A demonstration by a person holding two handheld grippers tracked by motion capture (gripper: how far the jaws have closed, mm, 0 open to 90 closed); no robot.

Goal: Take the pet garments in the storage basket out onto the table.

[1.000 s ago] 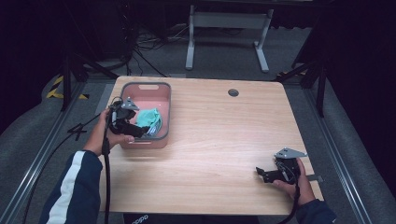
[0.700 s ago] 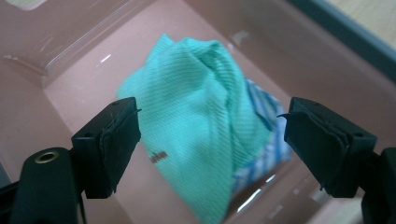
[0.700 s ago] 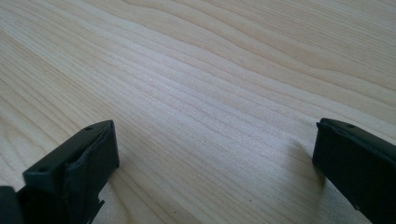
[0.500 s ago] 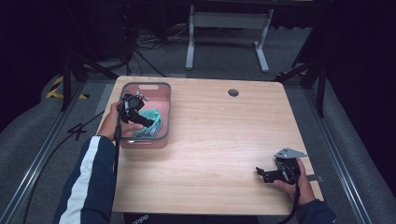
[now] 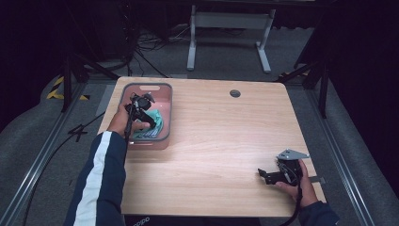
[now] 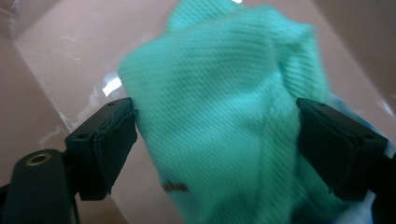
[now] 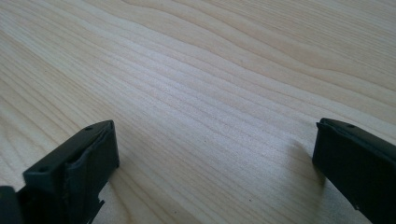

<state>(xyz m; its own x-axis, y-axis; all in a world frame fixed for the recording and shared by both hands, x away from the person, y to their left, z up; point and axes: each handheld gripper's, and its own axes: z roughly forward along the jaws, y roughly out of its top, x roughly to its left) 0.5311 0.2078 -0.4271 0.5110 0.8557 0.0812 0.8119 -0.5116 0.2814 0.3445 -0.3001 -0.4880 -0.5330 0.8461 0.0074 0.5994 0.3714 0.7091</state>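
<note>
Left gripper point(image 5: 141, 104), jaws just opening wide around the green cloth point(image 6: 224, 116) in the bin point(image 5: 167, 113), poised to grasp; right gripper point(image 5: 270, 176) rests open, empty, on the table point(image 5: 226, 136).

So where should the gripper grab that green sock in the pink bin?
Probably the raised bunched fold of the green sock, coming straight down from above. The pink bin walls block sideways reaches, and the left gripper jaws, just opening, already straddle that hump without pressing it.
</note>
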